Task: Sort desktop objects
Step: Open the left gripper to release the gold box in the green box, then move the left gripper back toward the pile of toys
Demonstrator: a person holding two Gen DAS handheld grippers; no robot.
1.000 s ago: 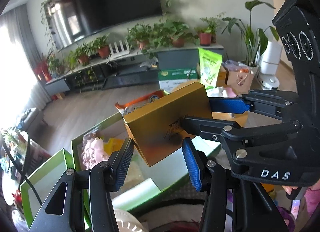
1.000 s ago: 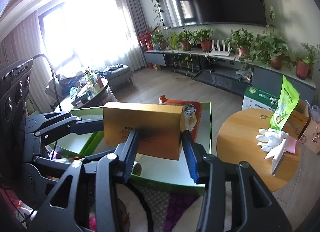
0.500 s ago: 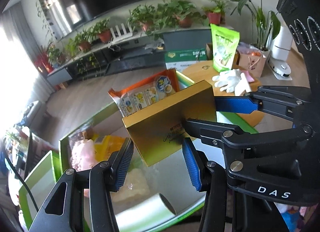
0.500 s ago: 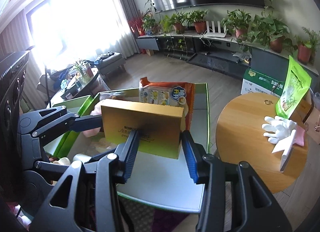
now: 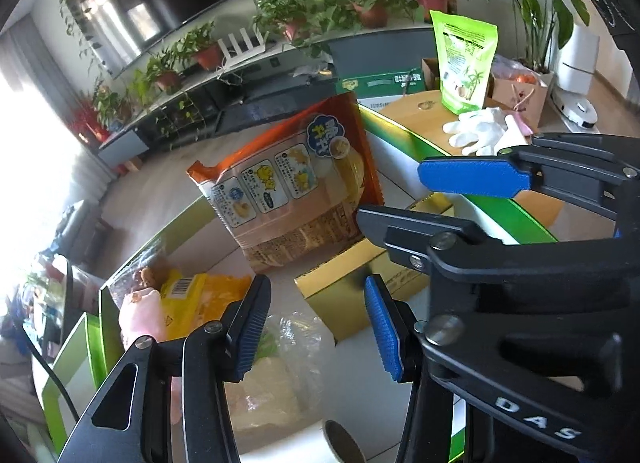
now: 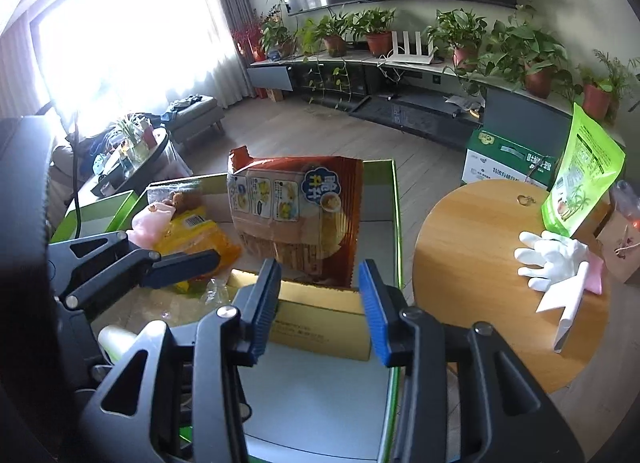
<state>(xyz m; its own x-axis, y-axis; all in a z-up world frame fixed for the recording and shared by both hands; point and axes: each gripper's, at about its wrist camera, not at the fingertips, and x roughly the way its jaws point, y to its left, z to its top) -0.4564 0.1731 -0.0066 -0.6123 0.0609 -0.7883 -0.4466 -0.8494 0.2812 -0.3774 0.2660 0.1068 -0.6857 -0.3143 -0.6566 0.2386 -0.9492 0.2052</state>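
A gold box lies on the white floor of a green-edged tray box, in front of an upright orange snack bag. My left gripper is open, its fingers just above and straddling the near end of the gold box without holding it. My right gripper is open too, its blue pads on either side of the box but apart from it. The right gripper's fingers also show in the left wrist view.
The tray box also holds a yellow packet, a pink item, a clear plastic bag and a white roll. On the round wooden table to the right are a green pouch and white gloves.
Both grippers carried the gold box down into the tray box and opened. The box now lies flat on the tray floor, freed from both.
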